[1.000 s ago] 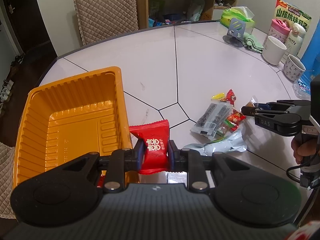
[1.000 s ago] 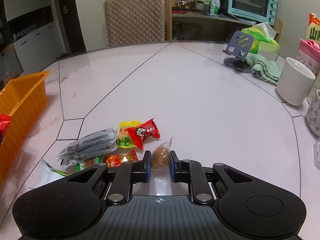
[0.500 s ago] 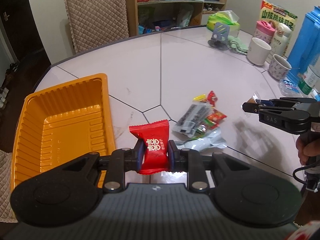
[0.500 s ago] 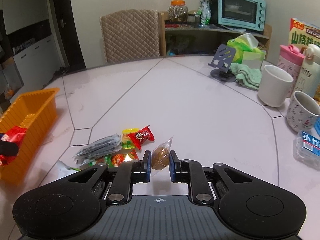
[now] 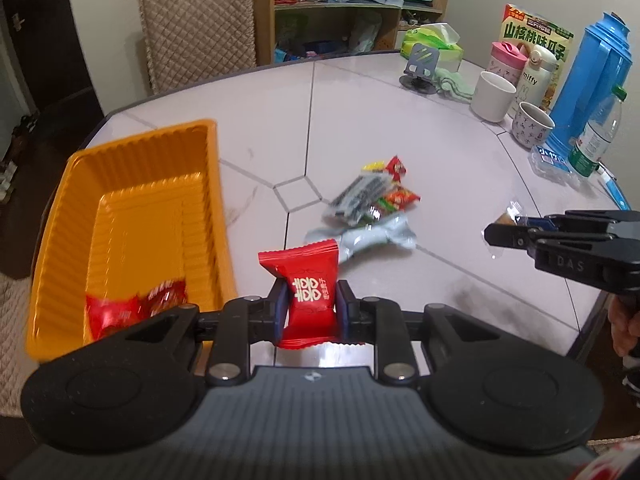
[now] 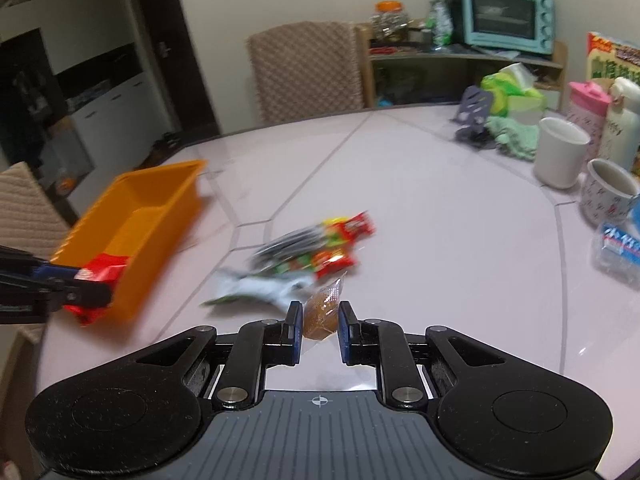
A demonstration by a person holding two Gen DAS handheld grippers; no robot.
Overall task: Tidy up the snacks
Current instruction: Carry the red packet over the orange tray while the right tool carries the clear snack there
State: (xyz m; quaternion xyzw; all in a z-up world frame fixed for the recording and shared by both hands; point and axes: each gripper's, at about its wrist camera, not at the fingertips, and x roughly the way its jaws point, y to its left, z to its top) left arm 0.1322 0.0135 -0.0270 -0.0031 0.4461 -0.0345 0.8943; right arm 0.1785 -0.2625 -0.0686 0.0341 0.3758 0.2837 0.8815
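Observation:
My left gripper (image 5: 311, 307) is shut on a red candy packet (image 5: 307, 280) with white characters, held above the table just right of the orange tray (image 5: 132, 216). Two red packets (image 5: 134, 308) lie in the tray's near end. My right gripper (image 6: 319, 326) is shut on a brown candy in a clear wrapper (image 6: 322, 309), lifted over the table near the snack pile (image 6: 312, 248). In the left wrist view the right gripper (image 5: 494, 234) shows at the right edge, with the pile (image 5: 372, 200) beyond my packet. In the right wrist view the left gripper (image 6: 90, 292) holds its red packet (image 6: 102, 276) beside the tray (image 6: 136, 220).
Along the table's right side stand a white mug (image 5: 493, 96), a patterned mug (image 5: 532, 125), a blue thermos (image 5: 592, 80), a bottle (image 5: 596, 136) and a phone stand (image 5: 420, 68). A quilted chair (image 5: 196, 28) sits behind the table. A person's hand (image 5: 624, 328) shows at right.
Both grippers have pulled back and risen with their candies still held. The tray's near end with two red packets has come into the left wrist view.

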